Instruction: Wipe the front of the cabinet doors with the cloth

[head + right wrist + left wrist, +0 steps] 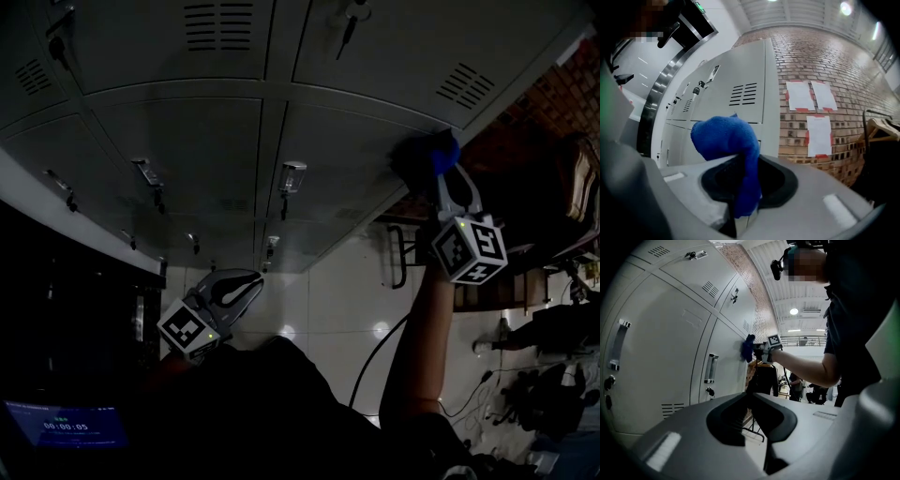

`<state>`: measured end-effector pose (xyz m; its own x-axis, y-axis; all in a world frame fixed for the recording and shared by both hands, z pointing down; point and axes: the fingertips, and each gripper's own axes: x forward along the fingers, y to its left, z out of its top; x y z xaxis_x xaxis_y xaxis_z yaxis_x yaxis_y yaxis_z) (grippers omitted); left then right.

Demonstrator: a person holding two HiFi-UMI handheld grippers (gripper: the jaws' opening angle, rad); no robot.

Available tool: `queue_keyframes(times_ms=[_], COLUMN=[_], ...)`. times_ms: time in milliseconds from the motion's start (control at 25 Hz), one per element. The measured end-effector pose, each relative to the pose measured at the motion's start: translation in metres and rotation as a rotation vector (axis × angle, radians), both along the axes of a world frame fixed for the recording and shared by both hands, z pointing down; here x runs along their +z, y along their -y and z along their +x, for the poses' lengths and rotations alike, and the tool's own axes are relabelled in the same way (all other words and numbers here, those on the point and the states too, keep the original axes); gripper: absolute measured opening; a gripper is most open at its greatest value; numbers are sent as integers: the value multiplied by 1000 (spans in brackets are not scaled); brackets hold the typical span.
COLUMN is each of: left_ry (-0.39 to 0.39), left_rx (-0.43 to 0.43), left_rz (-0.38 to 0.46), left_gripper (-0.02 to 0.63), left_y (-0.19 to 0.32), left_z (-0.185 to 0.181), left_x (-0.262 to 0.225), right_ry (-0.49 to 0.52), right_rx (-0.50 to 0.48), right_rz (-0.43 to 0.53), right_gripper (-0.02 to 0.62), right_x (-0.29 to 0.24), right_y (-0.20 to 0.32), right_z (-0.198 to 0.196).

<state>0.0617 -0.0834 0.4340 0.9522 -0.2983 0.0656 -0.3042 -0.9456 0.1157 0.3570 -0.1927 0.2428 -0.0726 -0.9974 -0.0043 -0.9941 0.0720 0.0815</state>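
Right gripper (746, 161) clamps its jaws on a bunched blue cloth (725, 137), held up against the grey cabinet doors (187, 150) near the row's end, beside a brick wall (825, 61). Left gripper (750, 397) hangs lower, off the doors, jaws closed together with nothing between them

A brick wall (853, 56) is carrying three taped paper sheets (819, 136), round ceiling lamps (794, 311) are shining, and the pale tiled floor (328, 291) is reflecting their glare.
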Motion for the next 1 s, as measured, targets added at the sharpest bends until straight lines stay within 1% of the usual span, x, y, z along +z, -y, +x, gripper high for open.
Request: queue_keyframes(times_ms=[160,280,400,480,600,840,1000], left_ry=[21,12,22,15,-5,1,2], left_rx=[-1,0,-13,-13,-6,-42,-86], left_rz=[-15,-9,-5,-8,-5,-10,2], left_gripper=[18,18,18,18,18,18,18], left_y=[-3,-6,-6,-8,-13,-20,-20], left_z=[-3,-9,-19,-24,-32,-62,-89], left_x=[6,0,3,1,-4,-5,2], right_ry=[14,13,29,23,-4,-6,-4], right_rx=[62,100,126,129,74,-137,-246], right_rz=[-4,-11,-23,-26,-23,-55,-71], right_gripper=[72,72,72,72,72,72,72], right_x=[3,7,10,10,12,37,50], right_y=[-7,-10,-13,-17,-19,-5,13], right_z=[27,38,40,32,-1,-112,-176])
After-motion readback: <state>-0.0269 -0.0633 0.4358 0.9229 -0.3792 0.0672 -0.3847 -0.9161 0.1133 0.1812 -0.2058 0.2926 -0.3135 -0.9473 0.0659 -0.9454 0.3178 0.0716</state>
